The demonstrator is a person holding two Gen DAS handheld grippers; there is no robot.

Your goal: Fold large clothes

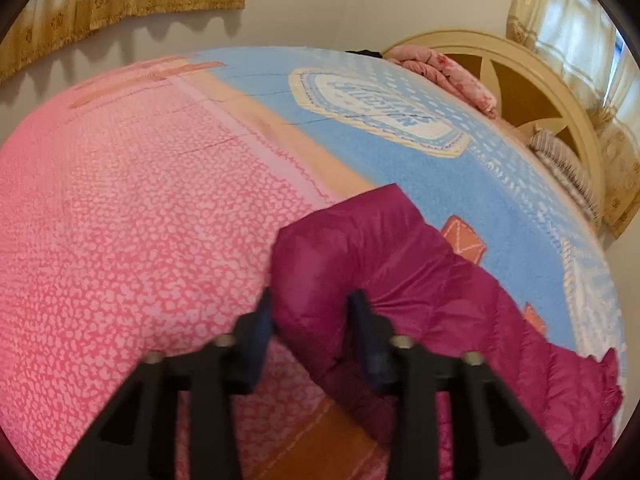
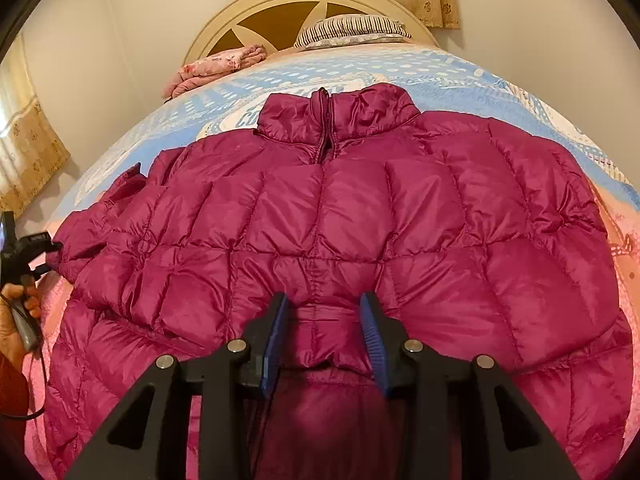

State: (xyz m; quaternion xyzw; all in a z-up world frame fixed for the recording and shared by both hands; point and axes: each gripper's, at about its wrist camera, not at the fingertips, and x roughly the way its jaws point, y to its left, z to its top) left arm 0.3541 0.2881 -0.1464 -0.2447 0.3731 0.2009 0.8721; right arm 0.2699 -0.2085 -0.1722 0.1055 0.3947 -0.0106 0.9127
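Where the jacket lay: the jacket [image 2: 340, 216] was spread front-up across the bed [image 1: 120, 200], zipped, collar [image 2: 340, 116] toward the headboard [image 2: 256, 12], hem nearest the person.
Sleeve: one sleeve [image 1: 360, 248] stretched out sideways over the pink part of the cover.
Left gripper: the left gripper [image 1: 312, 316] had its jaws nearly together, with the end of that sleeve bunched between them and filling the gap; it looked like a real grip.
Right gripper: the right gripper [image 2: 324, 316] stood partly open over the middle of the hem, a ridge of quilting between its pads; whether they pressed on it I could not tell.
Weight: probably light for its bulk, being puffy and down-like.
Stiffness: soft and springy; I judged that folds would tend to puff back open unless pressed flat.
Slip: the shiny shell looked slick, so a thin pinch could slide out.
Where to hold: seams, cuffs, hem and collar seemed the best places, since the cloth there is doubled and less padded.
Risk: dragging it might shift the whole jacket over the cover.
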